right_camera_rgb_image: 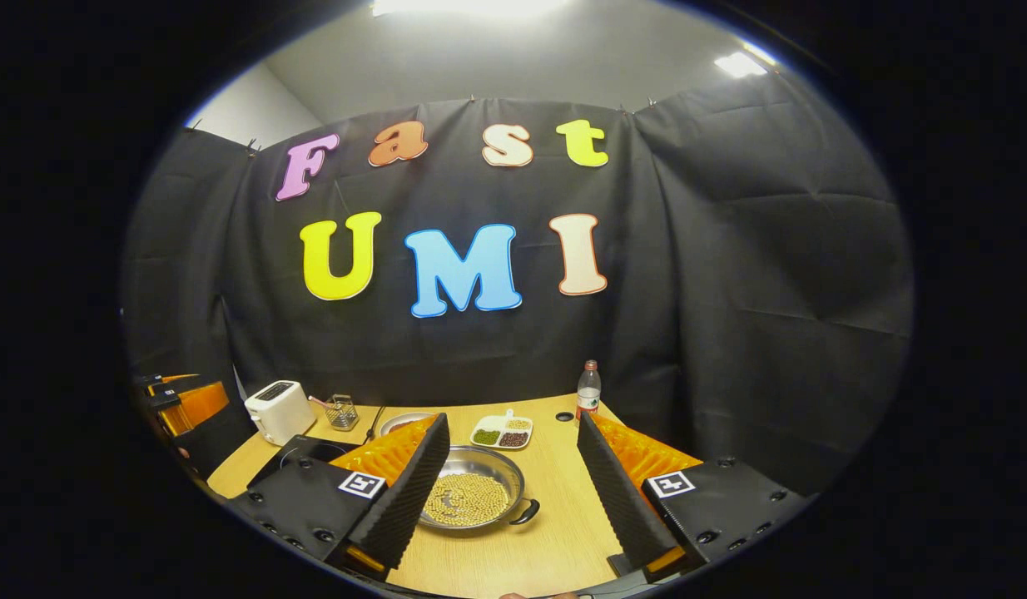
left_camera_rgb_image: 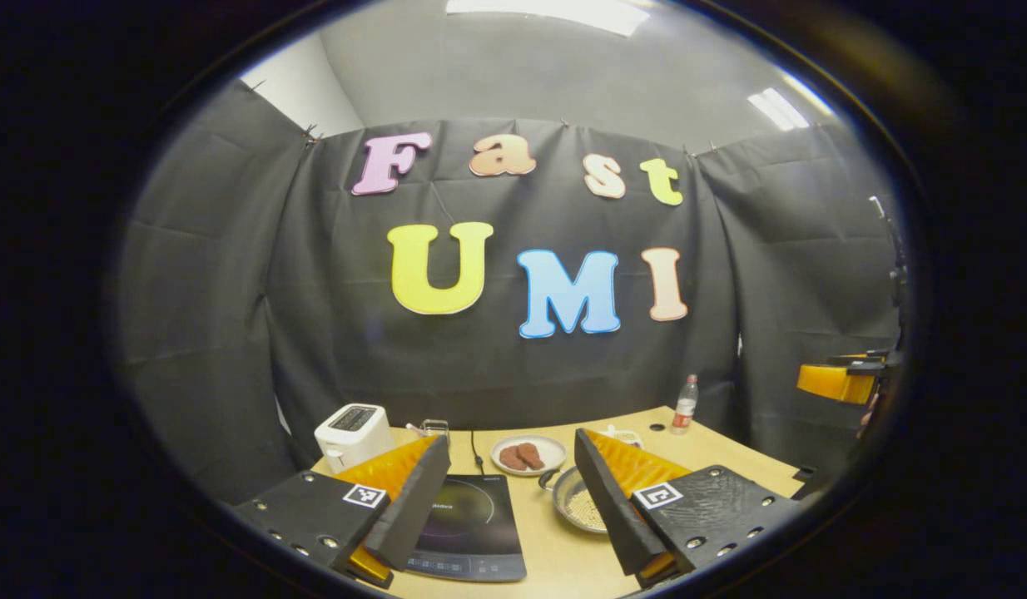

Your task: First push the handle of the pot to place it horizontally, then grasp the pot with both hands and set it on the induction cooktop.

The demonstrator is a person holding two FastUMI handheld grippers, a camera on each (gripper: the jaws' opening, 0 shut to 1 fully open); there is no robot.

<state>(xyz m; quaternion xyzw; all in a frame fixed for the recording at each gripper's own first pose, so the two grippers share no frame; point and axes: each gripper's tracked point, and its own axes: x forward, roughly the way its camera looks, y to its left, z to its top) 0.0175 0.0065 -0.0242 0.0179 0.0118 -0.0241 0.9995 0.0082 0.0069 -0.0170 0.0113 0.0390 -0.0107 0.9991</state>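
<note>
Both my claws [left_camera_rgb_image: 511,507] [right_camera_rgb_image: 507,491] hung apart over the round steel pot [right_camera_rgb_image: 472,497] of yellow beans at lower centre, with the black induction cooktop [left_camera_rgb_image: 472,524], white toaster [right_camera_rgb_image: 279,411] and plastic bottle [right_camera_rgb_image: 589,389] around it.

Bright ceiling panels [left_camera_rgb_image: 555,12] light the booth evenly; sharp centre, fisheye bending and blurred edges

Looks like a staged kitchen corner inside a recording booth: black cloth [right_camera_rgb_image: 730,274] hung as walls around a wooden bench [right_camera_rgb_image: 555,499], grey ceiling with panel lights [left_camera_rgb_image: 780,108] above. Carries kitchen gear: an induction cooktop [left_camera_rgb_image: 472,524], a white toaster [right_camera_rgb_image: 279,411], a pot [right_camera_rgb_image: 472,497] of beans, a plate [left_camera_rgb_image: 528,454] of food, a water bottle [right_camera_rgb_image: 589,389] at the far edge.
</note>
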